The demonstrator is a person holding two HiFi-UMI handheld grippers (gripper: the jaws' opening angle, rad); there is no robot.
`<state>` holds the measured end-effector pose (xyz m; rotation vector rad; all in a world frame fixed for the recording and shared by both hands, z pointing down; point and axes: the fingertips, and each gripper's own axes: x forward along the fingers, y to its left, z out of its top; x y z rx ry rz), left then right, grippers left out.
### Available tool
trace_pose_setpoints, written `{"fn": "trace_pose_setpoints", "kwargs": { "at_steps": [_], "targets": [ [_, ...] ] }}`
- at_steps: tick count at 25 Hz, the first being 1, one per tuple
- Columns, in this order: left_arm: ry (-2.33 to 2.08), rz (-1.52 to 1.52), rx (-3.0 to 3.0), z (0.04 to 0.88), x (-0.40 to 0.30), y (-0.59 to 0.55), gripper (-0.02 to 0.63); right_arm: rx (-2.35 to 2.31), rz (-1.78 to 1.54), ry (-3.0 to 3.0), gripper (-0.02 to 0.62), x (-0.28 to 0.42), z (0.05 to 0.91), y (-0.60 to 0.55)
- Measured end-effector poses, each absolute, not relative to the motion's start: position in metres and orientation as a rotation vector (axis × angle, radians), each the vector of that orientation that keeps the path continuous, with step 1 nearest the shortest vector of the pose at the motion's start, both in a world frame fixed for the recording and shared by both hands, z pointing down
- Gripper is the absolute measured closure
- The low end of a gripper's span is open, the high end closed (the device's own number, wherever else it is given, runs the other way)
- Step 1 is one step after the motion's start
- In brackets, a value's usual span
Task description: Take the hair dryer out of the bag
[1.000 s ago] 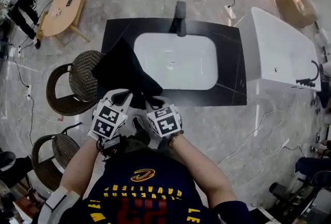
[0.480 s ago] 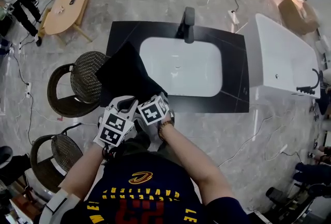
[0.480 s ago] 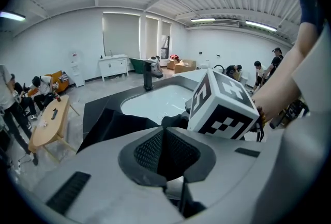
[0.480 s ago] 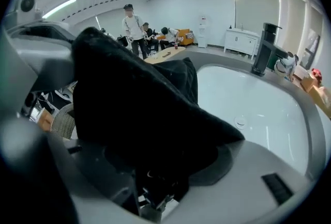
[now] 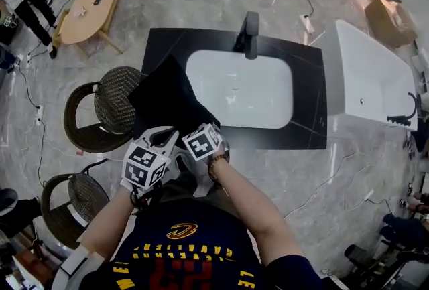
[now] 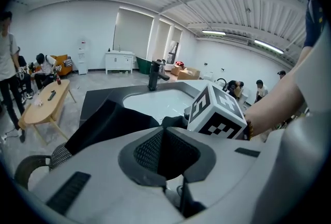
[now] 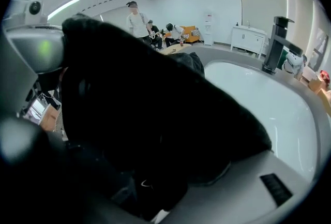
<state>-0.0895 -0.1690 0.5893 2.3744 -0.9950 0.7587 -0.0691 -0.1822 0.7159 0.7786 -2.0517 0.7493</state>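
While the left claw [image 5: 163,138] pinches the black bag [image 5: 164,98], the right claw [image 5: 199,129] has just opened, with cloth loose between its jaws. The hair dryer is not out yet.

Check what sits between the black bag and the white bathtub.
Head view: right of the black bag, the white basin in the black counter, then a thin floor strip before the bathtub.
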Motion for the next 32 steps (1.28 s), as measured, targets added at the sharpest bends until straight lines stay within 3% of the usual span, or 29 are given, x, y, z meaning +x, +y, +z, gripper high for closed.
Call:
{"fn": "trace_pose_setpoints", "kwargs": {
  "at_steps": [22,32],
  "targets": [
    [-1.030,0.793,2.361,0.593,-0.084,-0.164,0.586,0.814,0.748,-2.035,0.389,-0.033,0.717,-0.143],
    [-1.023,0.799,2.363,0.592,-0.083,-0.165,0.586,0.832,0.712,-2.022,0.383,-0.047,0.714,-0.161]
  ]
}}
